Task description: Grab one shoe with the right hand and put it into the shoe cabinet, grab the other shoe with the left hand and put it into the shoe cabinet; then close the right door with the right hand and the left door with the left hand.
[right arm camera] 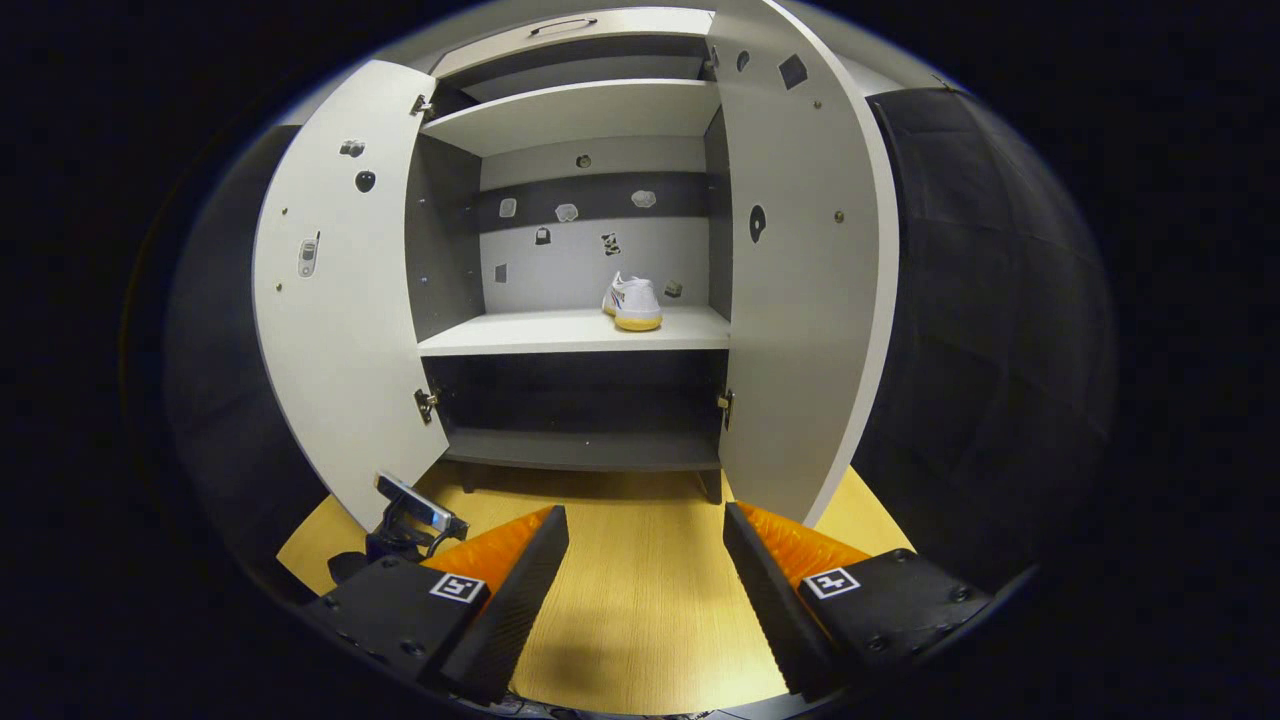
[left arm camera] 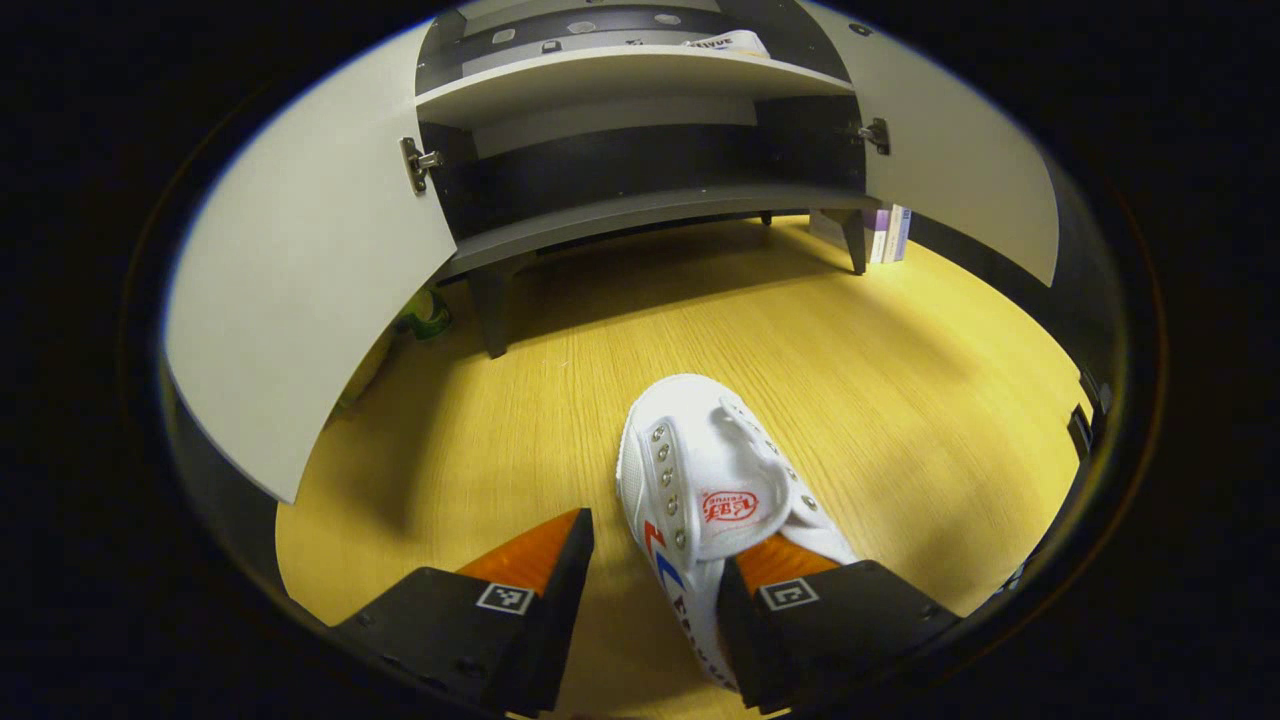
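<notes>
Reaching for the second shoe (left arm camera: 705, 490) is the step in hand. In the left gripper view the left gripper (left arm camera: 652, 590) sits low over the wooden floor (left arm camera: 560, 400) with its jaws spread; the shoe lies on the floor between them, heel end nearest. One finger appears to overlap the shoe's side, the other stands apart, so nothing is pinched yet. Next move, as a guess: ease forward, close both fingers on the heel or side wall, lift, carry to the shelf. Beyond the shoe stands the cabinet (left arm camera: 620, 210), both doors swung open.

The right gripper view gives what the left lacks: the right gripper (right arm camera: 645, 570) with jaws spread and empty, held back over the floor, and farther off the first shoe (right arm camera: 633, 301) already on the middle shelf (right arm camera: 540, 335), toward its right side. Left door (right arm camera: 335, 300) and right door (right arm camera: 800, 300) both stand open, not yet closed.
</notes>
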`<state>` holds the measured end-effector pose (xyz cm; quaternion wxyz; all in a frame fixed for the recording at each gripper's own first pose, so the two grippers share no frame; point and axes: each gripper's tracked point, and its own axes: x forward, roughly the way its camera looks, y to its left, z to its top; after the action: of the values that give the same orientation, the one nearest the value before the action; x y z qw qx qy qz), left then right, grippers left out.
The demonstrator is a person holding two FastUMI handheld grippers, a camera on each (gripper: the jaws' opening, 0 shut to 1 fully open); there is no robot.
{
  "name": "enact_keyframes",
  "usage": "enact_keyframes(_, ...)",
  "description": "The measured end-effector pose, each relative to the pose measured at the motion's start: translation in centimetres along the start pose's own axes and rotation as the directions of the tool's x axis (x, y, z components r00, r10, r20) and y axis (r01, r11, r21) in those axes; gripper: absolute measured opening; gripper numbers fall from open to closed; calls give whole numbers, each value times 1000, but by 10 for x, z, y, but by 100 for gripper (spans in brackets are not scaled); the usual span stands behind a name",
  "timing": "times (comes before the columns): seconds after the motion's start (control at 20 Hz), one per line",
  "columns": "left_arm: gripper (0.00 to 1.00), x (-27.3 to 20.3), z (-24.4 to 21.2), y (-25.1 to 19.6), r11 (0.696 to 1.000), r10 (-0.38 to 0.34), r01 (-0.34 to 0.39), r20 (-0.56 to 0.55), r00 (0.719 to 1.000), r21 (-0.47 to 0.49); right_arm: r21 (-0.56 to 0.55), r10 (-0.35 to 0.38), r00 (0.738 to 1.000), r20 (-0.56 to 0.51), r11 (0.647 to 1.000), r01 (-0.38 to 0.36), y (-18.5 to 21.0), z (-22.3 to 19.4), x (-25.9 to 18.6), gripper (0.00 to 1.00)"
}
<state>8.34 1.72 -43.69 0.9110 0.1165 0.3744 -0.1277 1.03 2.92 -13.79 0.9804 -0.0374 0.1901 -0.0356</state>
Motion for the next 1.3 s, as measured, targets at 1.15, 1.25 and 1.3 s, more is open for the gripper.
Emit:
enact_keyframes(1.15, 5, -93, 121, 4, 981, 69, -50, 96, 993, -188, -51, 114, 987, 114, 993, -109, -62, 29, -33, 99)
enact_keyframes(1.25, 5, -116, 157, 4, 979, 66, -36, 147, 987, -201, -35, 107, 985, 135, 994, -103, -72, 36, -38, 99)
enact_keyframes(1.3, 5, -127, 175, 5, 979, 66, -31, 169, 983, -202, -33, 101, 984, 147, 995, -97, -79, 39, -42, 99)
